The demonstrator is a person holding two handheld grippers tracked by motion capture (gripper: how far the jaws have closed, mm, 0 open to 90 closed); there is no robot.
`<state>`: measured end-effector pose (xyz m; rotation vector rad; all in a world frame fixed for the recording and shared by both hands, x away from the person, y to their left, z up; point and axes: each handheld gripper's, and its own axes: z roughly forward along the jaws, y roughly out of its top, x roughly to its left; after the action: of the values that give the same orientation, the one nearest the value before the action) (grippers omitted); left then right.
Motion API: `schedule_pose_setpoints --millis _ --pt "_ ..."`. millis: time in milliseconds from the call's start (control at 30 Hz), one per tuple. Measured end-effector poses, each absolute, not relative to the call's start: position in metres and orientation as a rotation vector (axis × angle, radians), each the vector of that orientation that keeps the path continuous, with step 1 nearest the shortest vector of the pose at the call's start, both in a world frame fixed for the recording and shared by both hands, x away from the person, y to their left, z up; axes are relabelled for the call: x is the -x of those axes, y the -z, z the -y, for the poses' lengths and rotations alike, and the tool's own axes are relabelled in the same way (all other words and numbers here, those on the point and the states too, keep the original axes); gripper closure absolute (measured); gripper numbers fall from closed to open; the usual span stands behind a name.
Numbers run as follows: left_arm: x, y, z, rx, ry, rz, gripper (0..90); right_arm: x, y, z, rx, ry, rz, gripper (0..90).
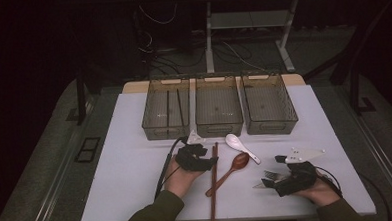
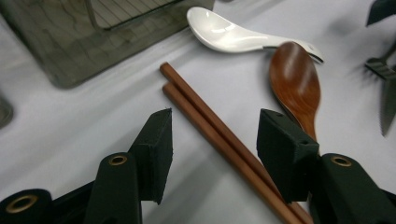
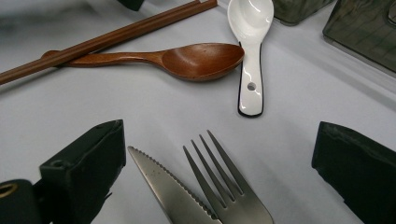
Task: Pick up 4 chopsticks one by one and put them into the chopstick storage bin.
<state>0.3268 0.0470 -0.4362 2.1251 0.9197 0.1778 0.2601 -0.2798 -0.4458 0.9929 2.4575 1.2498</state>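
1. Chopsticks (image 2: 210,126): a brown pair lying side by side on the table (image 1: 126,168), just left of the wooden spoon (image 2: 294,84).
2. Left gripper (image 2: 215,154): jaws half spread, straddling the pair, pads not yet touching.
3. Advice: centre both sticks between the pads, then close squarely so neither rolls free.
4. Right gripper (image 3: 219,182): jaws wide apart over the knife (image 3: 168,186) and fork (image 3: 224,186), pinching nothing.

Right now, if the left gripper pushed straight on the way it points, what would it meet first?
The left gripper already straddles the chopsticks, so these come first. Beyond them lies the wooden spoon, though depth is hard to judge.
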Motion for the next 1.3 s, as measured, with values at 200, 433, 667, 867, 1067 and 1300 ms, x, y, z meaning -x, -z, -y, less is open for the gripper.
schedule_pose_setpoints --millis 200,433,667,867,1067,1300 --pt "-0.343 0.441 -0.034 -2.129 -0.2 -0.954 45.7 -0.26 0.446 0.28 -0.99 -1.25 -2.459 2.9" --pt "-0.344 0.446 -0.028 -2.168 -0.222 -0.946 48.9 -0.26 0.446 0.28 -0.987 -1.253 -2.46 2.9" --pt "-0.343 0.447 -0.026 -2.193 -0.242 -0.931 53.2 -0.26 0.445 0.28 -0.988 -1.253 -2.461 2.9" --pt "-0.343 0.447 -0.026 -2.206 -0.257 -0.909 57.7 -0.26 0.445 0.281 -0.987 -1.255 -2.461 2.9" --pt "-0.343 0.447 -0.026 -2.214 -0.265 -0.897 60.6 -0.26 0.445 0.28 -0.988 -1.255 -2.461 2.9" --pt "-0.343 0.446 -0.027 -2.221 -0.273 -0.886 66.3 -0.26 0.445 0.281 -0.986 -1.256 -2.462 2.9"
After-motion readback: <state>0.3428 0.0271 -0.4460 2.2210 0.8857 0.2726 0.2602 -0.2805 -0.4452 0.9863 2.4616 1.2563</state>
